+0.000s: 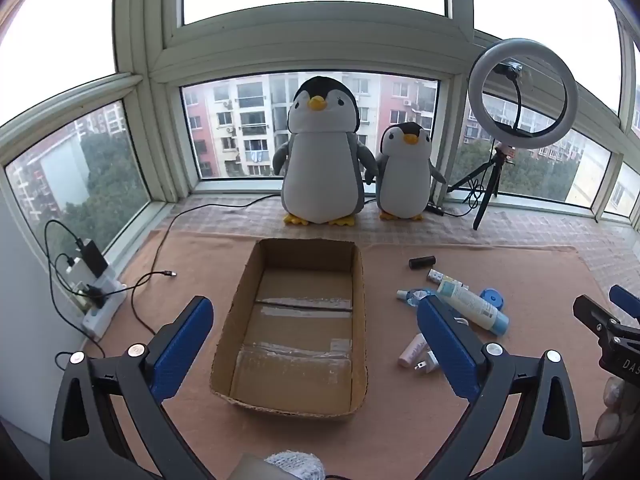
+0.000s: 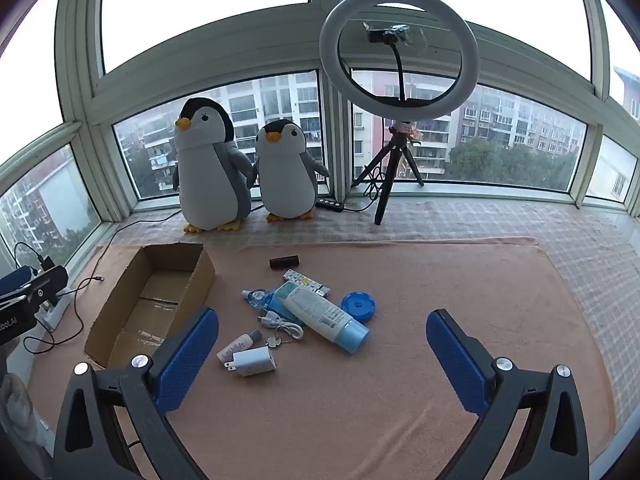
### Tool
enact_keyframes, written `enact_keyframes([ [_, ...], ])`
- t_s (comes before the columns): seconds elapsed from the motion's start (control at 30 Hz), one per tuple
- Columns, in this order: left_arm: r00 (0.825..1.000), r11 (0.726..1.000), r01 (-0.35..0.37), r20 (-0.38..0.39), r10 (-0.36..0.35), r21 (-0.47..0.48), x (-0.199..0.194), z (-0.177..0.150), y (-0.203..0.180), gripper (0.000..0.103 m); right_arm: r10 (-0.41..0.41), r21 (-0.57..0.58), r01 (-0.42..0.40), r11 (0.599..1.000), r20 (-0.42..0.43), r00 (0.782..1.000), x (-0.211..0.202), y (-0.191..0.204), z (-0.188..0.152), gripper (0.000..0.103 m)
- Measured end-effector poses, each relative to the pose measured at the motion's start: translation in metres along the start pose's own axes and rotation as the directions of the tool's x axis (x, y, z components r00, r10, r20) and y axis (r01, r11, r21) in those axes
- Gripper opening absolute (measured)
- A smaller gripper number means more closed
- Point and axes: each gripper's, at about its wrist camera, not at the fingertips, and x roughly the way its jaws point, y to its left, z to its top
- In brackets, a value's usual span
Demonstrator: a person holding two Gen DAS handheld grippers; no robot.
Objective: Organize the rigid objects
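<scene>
Both grippers, left and right, hover with jaws spread wide and hold nothing above a pink mat. Beyond lie a white charger, a blue-capped bottle and an open cardboard box; 2 plush penguins stand by the window.

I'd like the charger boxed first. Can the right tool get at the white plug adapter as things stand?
Probably yes. The right tool is open and holds nothing, and the white plug adapter lies at the near edge of the pile on the mat, with nothing on top of it. The small pink bottle sits close beside it.
</scene>
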Motion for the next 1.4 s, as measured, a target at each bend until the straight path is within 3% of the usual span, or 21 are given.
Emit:
enact_keyframes([
  [1.4, 1.000, 1.000, 0.003, -0.007, -0.003, 0.010, 0.002, -0.009, -0.002, 0.102, -0.005, -0.004, 0.005, 1.000, -0.016, 1.000, 0.000, 0.004, -0.001, 0.103],
])
